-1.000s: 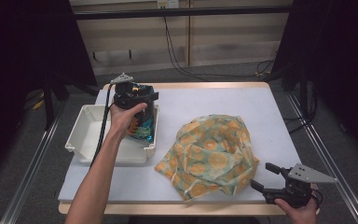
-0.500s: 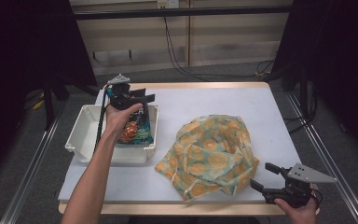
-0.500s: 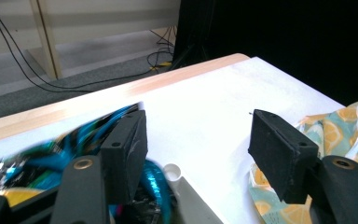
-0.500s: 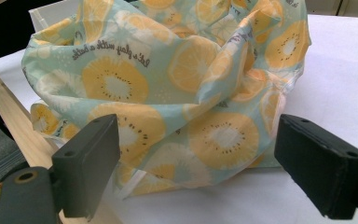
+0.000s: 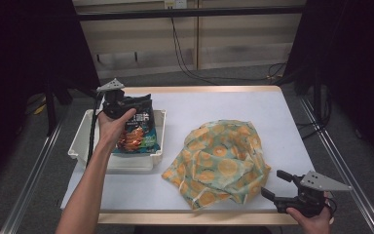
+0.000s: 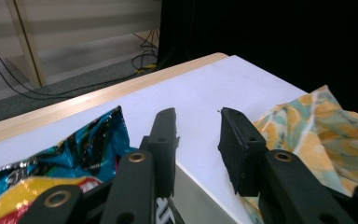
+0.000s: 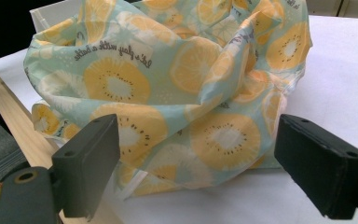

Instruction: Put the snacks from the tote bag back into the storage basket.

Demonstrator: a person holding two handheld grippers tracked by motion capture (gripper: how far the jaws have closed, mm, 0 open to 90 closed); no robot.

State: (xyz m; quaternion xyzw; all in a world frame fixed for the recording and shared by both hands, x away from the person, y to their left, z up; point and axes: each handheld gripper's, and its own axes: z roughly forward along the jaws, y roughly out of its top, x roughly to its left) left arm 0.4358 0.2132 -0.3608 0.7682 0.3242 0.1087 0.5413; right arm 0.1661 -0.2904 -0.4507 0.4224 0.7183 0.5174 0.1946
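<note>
A colourful snack bag (image 5: 135,136) lies in the white tray (image 5: 85,141) at the table's left. My left gripper (image 5: 119,103) hovers over the tray's far end, above the bag's dark top edge. In the left gripper view its jaws (image 6: 198,116) have just been closing, with a gap left and nothing between them; the snack bag (image 6: 51,163) lies left of the left jaw. A crumpled cloth with an orange-slice print (image 5: 221,161) sits mid-table. My right gripper (image 5: 272,184) rests open at the front right edge, and the cloth (image 7: 168,70) lies just beyond its jaws (image 7: 198,140).
White table surface stretches behind and right of the cloth (image 6: 326,126). The wooden table edge (image 5: 175,217) runs along the front. Cables trail on the floor beyond the far edge, and dark curtains flank both sides.
My left hand has shifted left over the tray's far end, and more of the snack bag shows. Its jaws stand narrower. The right gripper and the cloth have not moved.
</note>
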